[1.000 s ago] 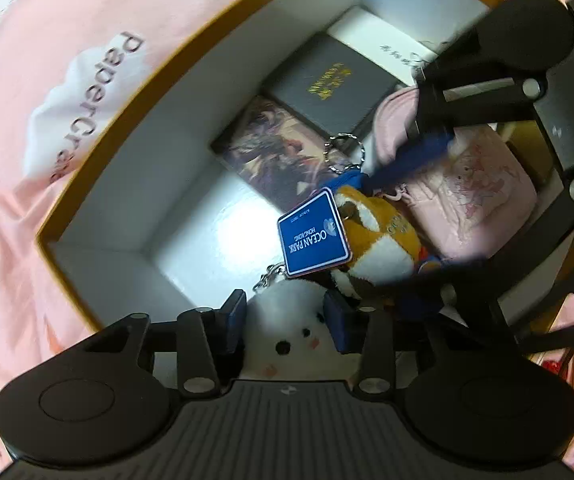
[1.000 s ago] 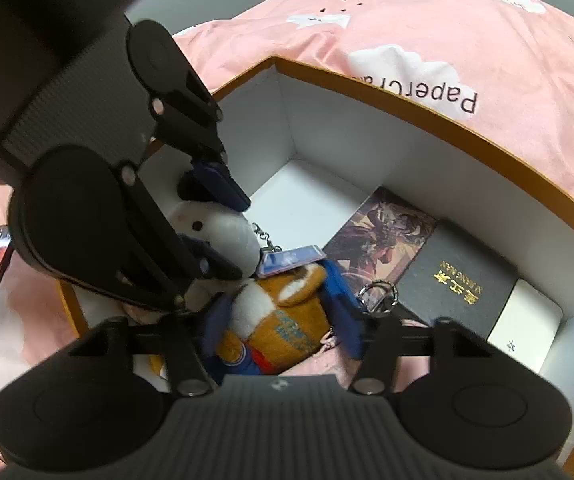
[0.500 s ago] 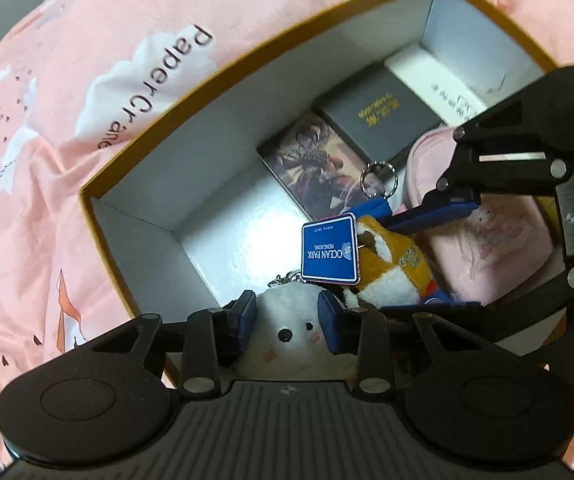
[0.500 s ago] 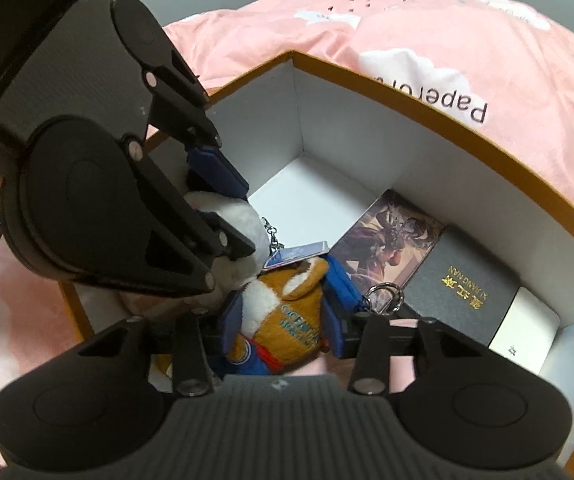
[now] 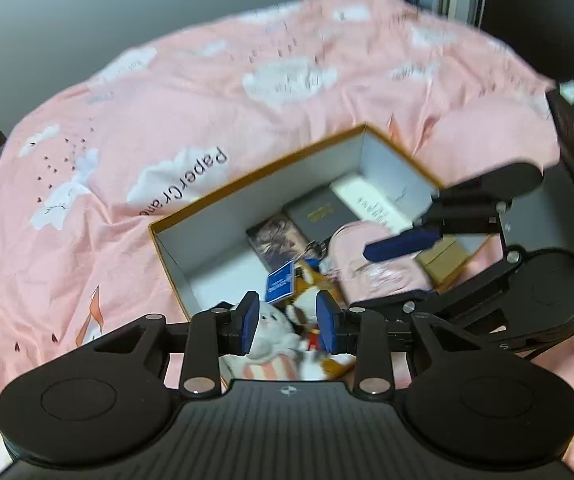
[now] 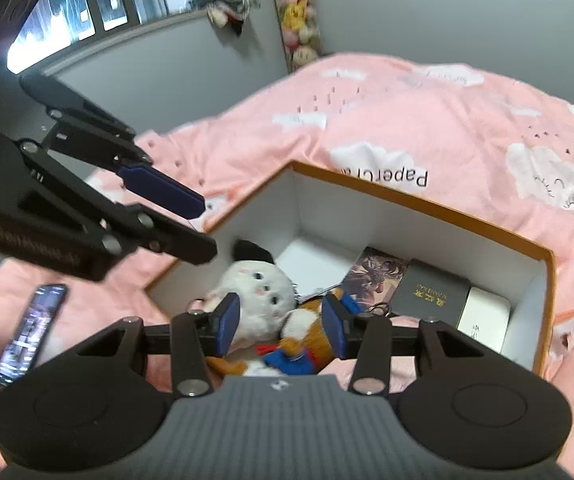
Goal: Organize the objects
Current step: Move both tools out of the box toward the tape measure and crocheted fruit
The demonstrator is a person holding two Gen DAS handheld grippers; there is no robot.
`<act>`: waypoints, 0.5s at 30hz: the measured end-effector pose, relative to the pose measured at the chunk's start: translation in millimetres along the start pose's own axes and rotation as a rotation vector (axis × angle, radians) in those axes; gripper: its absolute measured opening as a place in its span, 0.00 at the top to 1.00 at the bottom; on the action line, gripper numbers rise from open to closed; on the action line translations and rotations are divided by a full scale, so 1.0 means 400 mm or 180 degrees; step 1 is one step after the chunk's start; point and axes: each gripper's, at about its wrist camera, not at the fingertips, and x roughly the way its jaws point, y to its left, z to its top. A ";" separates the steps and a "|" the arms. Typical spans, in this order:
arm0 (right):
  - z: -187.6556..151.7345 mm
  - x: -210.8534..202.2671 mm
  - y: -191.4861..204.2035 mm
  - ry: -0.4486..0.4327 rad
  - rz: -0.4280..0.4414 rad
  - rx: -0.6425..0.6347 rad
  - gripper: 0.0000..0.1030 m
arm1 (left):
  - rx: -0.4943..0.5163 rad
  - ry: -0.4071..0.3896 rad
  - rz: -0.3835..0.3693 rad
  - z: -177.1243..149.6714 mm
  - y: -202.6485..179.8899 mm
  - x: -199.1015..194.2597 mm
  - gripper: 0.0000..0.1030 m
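Both tools hang above the near end of the open white cardboard box with an orange rim [image 6: 419, 202], which sits on the pink cloud-print bedspread [image 5: 191, 92].

Left tool [image 5: 287, 322]: blue pads part-spread, nothing pinched. The toys seen between the pads lie lower down, in the box. Right tool [image 6: 281, 326]: likewise part-spread and empty.

Task things, near end of box: a white round plush toy with a black ear [image 6: 259, 286], and touching it on its right an orange-and-white plush keychain toy with blue trim [image 6: 307, 338], whose blue rectangular tag [image 5: 280, 288] sticks up. The orange toy's long axis runs near-to-far, roughly in line with the right tool's fingers. Judgement: the right tool sits straight above the orange toy, the left tool above the white one, so each is the nearer tool for its own toy.

Far end of box, flat in a row: an illustrated card [image 6: 379, 274], a dark grey booklet with gold lettering [image 6: 433, 294], a white slab-shaped case [image 6: 485, 318].

View differences:
- Left wrist view only: a pale pink pouch [image 5: 379, 268] against the box's right side, and the tag's face.
- Right wrist view only: a dark smartphone [image 6: 31, 332] on the bedspread left of the box, and the white toy's face.
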 end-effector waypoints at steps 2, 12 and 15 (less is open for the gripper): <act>-0.027 -0.036 0.015 -0.0046 0.0019 0.0049 0.54 | -0.0097 -0.0113 -0.0022 -0.028 -0.018 -0.037 0.62; -0.205 -0.051 0.017 0.0579 -0.0046 0.0809 0.63 | -0.1023 0.0019 -0.0182 -0.235 -0.088 0.013 0.74; -0.261 -0.033 0.030 0.0811 -0.0032 0.0921 0.64 | -0.1255 0.0158 -0.0295 -0.305 -0.121 0.048 0.74</act>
